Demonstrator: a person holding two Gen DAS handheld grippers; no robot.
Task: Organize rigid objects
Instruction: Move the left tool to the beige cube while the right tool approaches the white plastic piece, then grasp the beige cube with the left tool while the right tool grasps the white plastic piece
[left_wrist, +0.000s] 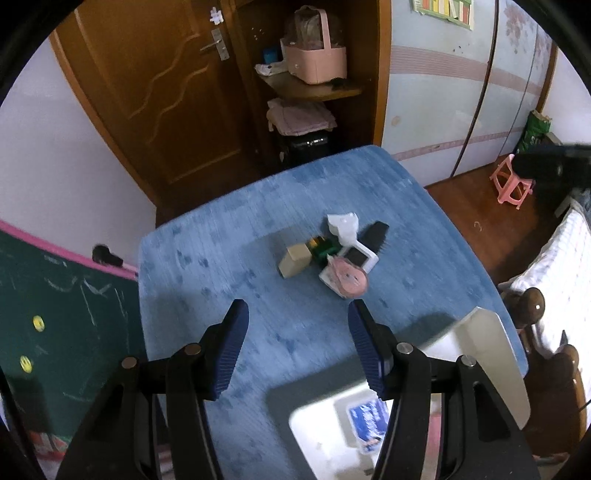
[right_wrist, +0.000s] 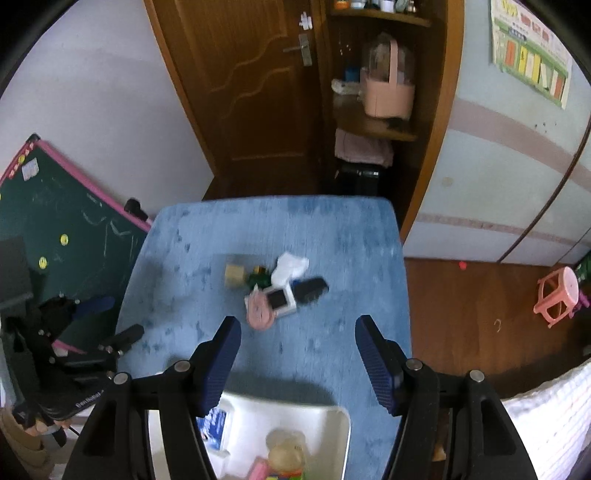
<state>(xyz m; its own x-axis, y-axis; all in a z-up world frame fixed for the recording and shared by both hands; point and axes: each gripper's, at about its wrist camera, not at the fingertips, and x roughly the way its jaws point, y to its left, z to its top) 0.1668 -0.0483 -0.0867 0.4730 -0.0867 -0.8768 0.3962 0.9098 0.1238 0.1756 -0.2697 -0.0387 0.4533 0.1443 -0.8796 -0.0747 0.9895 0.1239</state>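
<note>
A small pile lies mid-table on the blue cloth: a beige block (left_wrist: 294, 260), a green toy (left_wrist: 322, 249), a white plastic piece (left_wrist: 343, 224), a white frame with a dark screen (left_wrist: 358, 256), a black bar (left_wrist: 375, 235) and a pink round item (left_wrist: 349, 281). The pile also shows in the right wrist view, with the pink item (right_wrist: 260, 312) nearest. My left gripper (left_wrist: 297, 325) is open and empty, short of the pile. My right gripper (right_wrist: 297, 341) is open and empty, above a white bin (right_wrist: 332, 424) holding a blue-white pack (right_wrist: 214, 426) and toys.
The white bin (left_wrist: 495, 354) sits at the table's near edge. The left gripper (right_wrist: 107, 321) shows at the table's left side. A green chalkboard (right_wrist: 74, 236) leans left; a pink stool (right_wrist: 557, 295), wooden floor and bed lie right. A door and shelves stand behind.
</note>
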